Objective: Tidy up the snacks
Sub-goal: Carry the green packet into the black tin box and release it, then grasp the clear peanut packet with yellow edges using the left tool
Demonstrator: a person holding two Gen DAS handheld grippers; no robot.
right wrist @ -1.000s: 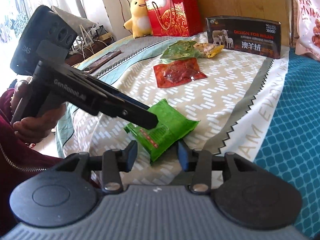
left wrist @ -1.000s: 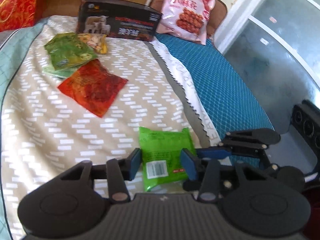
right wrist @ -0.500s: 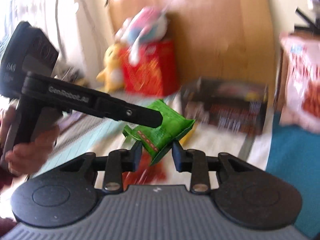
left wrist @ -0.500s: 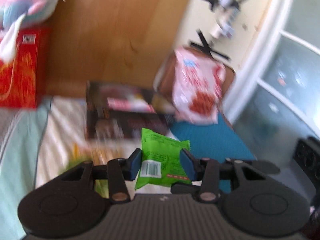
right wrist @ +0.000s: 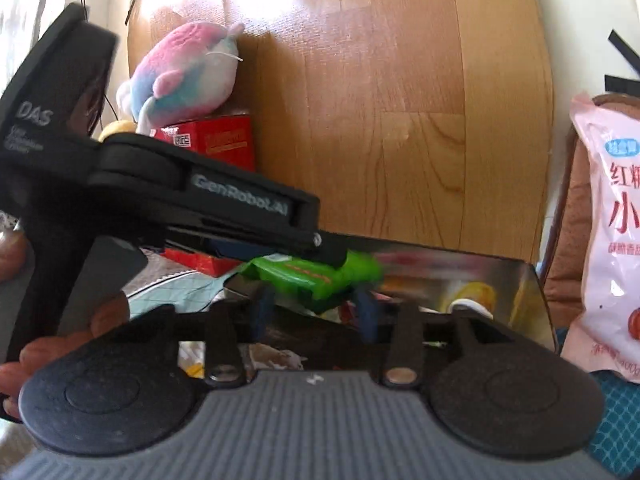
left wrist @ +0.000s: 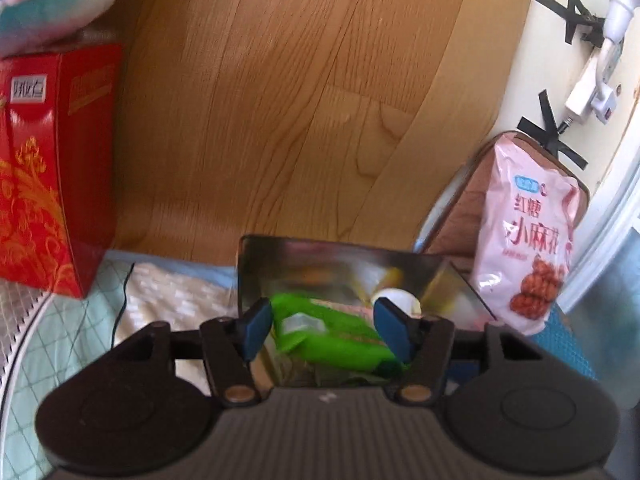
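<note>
Over the box: green snack packet [left wrist: 328, 336] sits between both tongs, above the open box [left wrist: 420, 268].
Left tongs [left wrist: 324, 330]: just widened, pads off packet.
Right tongs [right wrist: 316, 310]: just widened, released.
Risk: packet may catch on the box rim and tip out.

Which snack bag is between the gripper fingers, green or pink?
The green snack bag, over the open box, between the left gripper fingers. The pink snack bag stands apart at the right, leaning upright behind the box.
</note>
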